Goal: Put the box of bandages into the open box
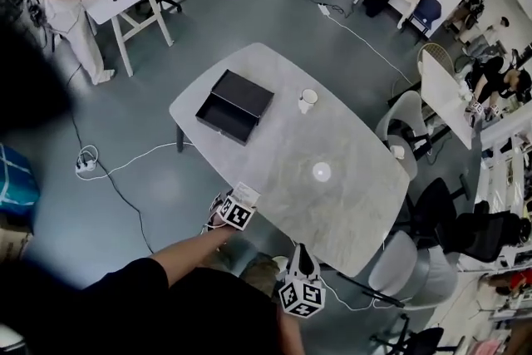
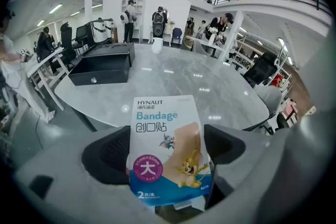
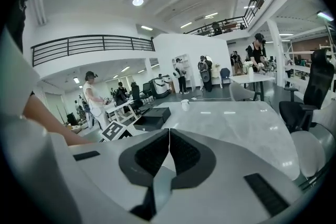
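Here, left gripper (image 2: 168, 152) clamps bandage box (image 2: 164, 134), well apart from open box (image 1: 237, 100).

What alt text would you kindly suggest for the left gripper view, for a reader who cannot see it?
The left gripper holds a bandage box between its fingers, label facing the camera. Beyond it, a grey table carries an open black box at left and a white cup farther back.

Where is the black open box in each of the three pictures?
Head view: black open box on the table, upper middle.
Left gripper view: upper left, beyond the bandage box.
Right gripper view: small, just left of centre.
Shared landmark: white cup, right of it in all three.
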`<state>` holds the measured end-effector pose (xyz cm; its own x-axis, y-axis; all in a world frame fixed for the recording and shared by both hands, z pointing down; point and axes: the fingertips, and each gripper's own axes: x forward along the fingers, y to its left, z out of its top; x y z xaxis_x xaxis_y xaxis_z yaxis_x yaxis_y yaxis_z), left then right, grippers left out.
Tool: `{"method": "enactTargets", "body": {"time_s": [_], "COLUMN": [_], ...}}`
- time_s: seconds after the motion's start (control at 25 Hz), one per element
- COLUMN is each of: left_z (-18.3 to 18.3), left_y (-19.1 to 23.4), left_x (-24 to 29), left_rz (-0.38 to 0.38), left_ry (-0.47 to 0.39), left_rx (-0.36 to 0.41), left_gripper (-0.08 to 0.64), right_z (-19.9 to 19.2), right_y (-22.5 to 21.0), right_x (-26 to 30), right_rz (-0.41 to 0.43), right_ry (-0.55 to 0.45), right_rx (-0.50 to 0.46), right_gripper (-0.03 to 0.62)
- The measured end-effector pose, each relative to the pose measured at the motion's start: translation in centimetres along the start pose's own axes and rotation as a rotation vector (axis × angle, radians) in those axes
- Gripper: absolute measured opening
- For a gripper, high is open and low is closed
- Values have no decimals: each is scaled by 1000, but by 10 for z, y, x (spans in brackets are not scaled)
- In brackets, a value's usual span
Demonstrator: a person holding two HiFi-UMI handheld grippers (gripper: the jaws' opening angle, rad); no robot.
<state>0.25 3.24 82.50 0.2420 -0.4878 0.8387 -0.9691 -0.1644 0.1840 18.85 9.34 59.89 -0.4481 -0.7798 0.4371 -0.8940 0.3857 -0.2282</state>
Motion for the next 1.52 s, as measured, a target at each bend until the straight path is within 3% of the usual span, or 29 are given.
{"method": "enactTargets", "body": {"time_s": [0.12,0.32,0.6,0.8,0.96,1.12,1.4,1.52], "left_z": [-11,-27,-52,-39,-25,-13,42,74], "left_y": [33,89,144,182,207,220,257,266], "left_x": [-27,-59,-95,-116,-113,-99,-68,-65], "left_rz": [20,61,122,166,199,173,179,177], "left_ry": [-20,-53,-99,-164,-150,-106,-54,-57], "left_rx": [-19,-133,-268,-364,-328,-308,-169,-69], "left_gripper": [451,451,451,451,451,451,451,451], "right_z": [9,25,6,3,2,10,17,35], "right_y": [35,83,136,173,183,185,156,149], "right_x": [15,37,77,115,149,185,282,315], "right_rz": [41,130,270,366,391,397,341,324], "right_ry": [-2,-2,69,107,145,163,195,174], "right_rx": [-30,-86,-145,-161,-138,-119,-113,-109], "right_gripper": [12,12,12,12,12,12,12,12]}}
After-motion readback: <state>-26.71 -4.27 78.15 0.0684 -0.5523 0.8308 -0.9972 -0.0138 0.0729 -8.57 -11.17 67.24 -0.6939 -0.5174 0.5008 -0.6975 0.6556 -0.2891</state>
